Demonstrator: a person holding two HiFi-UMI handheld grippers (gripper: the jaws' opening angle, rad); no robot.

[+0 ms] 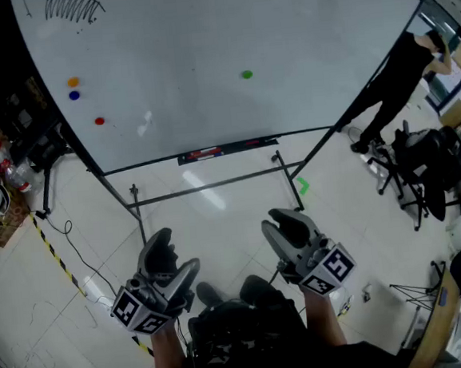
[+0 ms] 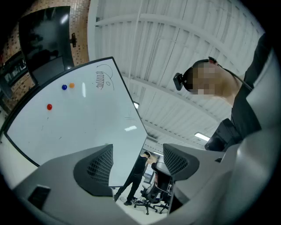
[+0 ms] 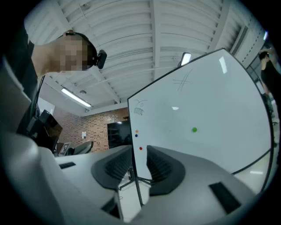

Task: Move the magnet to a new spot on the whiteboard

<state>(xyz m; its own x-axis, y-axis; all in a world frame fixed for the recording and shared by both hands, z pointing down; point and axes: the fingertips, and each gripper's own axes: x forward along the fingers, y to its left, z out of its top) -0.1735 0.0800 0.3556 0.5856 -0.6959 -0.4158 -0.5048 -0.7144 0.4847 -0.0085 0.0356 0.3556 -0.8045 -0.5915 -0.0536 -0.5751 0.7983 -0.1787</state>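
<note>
1. both tools hang idle, well short of the whiteboard (image 1: 202,45). the left gripper (image 1: 168,255) has its jaws spread on nothing. the right gripper (image 1: 285,229) is also released, its gap narrower, with only the board's far edge showing through it.
2. four magnets sit on the board, all untouched: a green magnet (image 1: 247,74) alone near the middle, and a red magnet (image 1: 99,121), blue magnet (image 1: 74,95) and orange magnet (image 1: 73,81) grouped at the left. which one the task means cannot be told, so picking the wrong one is the first risk.
3. the magnets look small, round and low, so jaws closing off-centre would likely slip off one or drop it to the floor (image 1: 218,220).
4. the board leans on a thin black stand (image 1: 207,188). a hard push could rock it, and its low bar lies in the path of the feet.
5. a person in black (image 1: 390,85) works at the board's right edge, close enough to be bumped if the board shifts.
6. the board is glossy white, with a scribble (image 1: 73,6) at top left and a pen tray (image 1: 227,149) along the bottom.
7. around it are pale shiny tiles, striped hazard tape (image 1: 52,251), office chairs (image 1: 422,170), a brick wall (image 3: 94,127) and a ribbed ceiling (image 3: 149,39).
</note>
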